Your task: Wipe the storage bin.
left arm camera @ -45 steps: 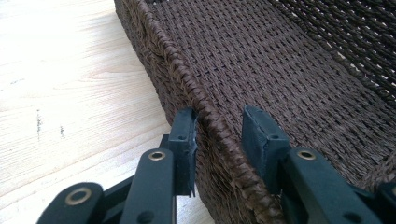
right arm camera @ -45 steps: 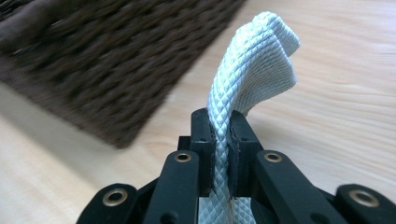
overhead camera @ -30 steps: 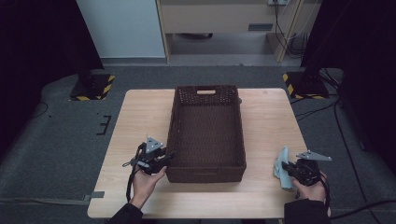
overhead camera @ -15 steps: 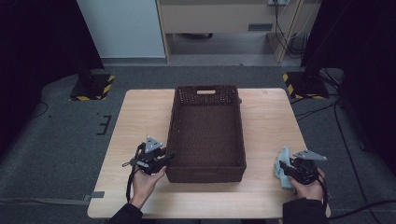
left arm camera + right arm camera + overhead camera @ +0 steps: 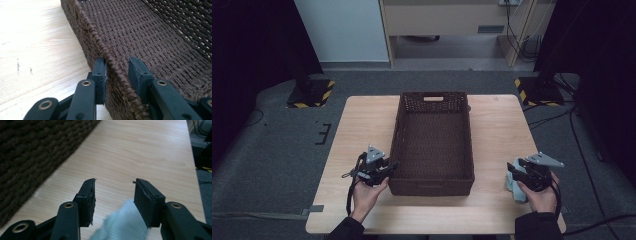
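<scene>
While the left tool (image 5: 117,72) straddles the near left rim of the basket (image 5: 155,40), one jaw outside the wall and one inside, its jaws have just been closing; the outer jaw touches the weave, but a gap shows beside the inner one, so I judge the rim is not yet clamped. The right tool (image 5: 113,195) has just been opening, and its jaws now stand apart above the cloth (image 5: 125,225), which lies under and between them without being pressed. In the high view the left tool (image 5: 374,170) is at the basket's (image 5: 432,142) near left corner, and the right tool (image 5: 532,172) is well to the right of it, with the cloth (image 5: 513,187) just below this tool on the surface (image 5: 362,125). From here, the risk is on both sides. If the left tool pulls before both jaws press the rim, it may slip off the round braid. If the cloth must go into the basket, it now lies free and needs a new grip; a shallow pinch would take one fold only and drop it.
</scene>
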`<state>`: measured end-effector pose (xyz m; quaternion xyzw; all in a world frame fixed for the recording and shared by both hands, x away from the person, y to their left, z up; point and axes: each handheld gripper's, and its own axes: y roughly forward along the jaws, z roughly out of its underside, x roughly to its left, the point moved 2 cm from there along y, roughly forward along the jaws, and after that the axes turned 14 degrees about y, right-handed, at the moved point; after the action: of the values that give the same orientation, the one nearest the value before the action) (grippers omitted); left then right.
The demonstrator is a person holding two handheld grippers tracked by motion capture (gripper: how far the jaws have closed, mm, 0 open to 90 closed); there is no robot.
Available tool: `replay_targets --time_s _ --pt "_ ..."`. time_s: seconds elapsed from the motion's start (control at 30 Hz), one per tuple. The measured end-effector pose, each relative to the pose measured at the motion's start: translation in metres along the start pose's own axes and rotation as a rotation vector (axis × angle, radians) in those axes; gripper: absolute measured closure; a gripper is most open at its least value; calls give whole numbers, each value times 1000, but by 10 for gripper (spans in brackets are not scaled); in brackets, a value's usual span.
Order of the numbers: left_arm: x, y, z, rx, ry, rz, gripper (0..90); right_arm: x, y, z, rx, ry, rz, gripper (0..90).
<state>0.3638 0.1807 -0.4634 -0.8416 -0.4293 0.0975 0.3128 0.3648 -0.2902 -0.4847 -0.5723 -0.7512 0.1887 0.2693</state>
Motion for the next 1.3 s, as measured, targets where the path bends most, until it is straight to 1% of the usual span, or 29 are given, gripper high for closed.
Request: replay_targets --time_s 0.1,0.27,0.37,0.4,0.43,0.47,0.5,0.53,0.57,0.63,0.7,0.77,0.87,0.93,1.03,1.07,1.13,1.2,1.3 --pt "2 0 0 1 4 5 677 12 1 -6 -9 -9 -28 518" --pt "3 0 -1 12 17 0 673 33 4 -16 -7 -15 -95 522" --pt "3 -1 -1 16 20 0 671 46 8 -25 -15 -43 -128 524" --pt "4 -1 -1 15 20 -1 671 50 9 -27 -7 -46 -137 524" --pt "4 -1 -1 14 20 -2 671 53 12 -30 -7 -61 -135 524" --pt "4 -1 -1 15 21 -3 672 55 14 -32 -4 -68 -131 530" --pt "5 -1 0 13 21 -4 672 53 16 -33 -1 -62 -123 529" --pt "5 -1 0 13 24 -8 672 50 18 -33 8 -44 -113 524" --pt "6 -1 0 14 27 -8 673 45 18 -33 11 -23 -112 524" --pt "6 -1 0 9 23 -3 674 37 18 -32 4 3 -112 515" --pt "7 -1 0 11 18 -1 673 33 16 -32 0 8 -109 509" --pt "8 -1 0 9 13 0 671 33 16 -33 -4 3 -109 506" --pt "8 -1 0 10 16 -3 669 36 17 -36 -7 0 -123 506" --pt "8 -1 0 11 20 -4 669 40 18 -39 -15 -5 -133 506" --pt "8 -1 0 12 21 -4 667 46 19 -45 -13 -18 -142 504" --pt "9 -1 0 12 21 -4 668 48 20 -46 -19 -15 -147 504" --pt "9 -1 0 14 22 -4 667 52 22 -50 -15 -5 -165 504" --pt "10 -1 0 16 22 -5 665 57 25 -53 -13 -7 -183 505" --pt "12 -1 0 22 20 -8 653 66 29 -59 -13 -13 -195 506"
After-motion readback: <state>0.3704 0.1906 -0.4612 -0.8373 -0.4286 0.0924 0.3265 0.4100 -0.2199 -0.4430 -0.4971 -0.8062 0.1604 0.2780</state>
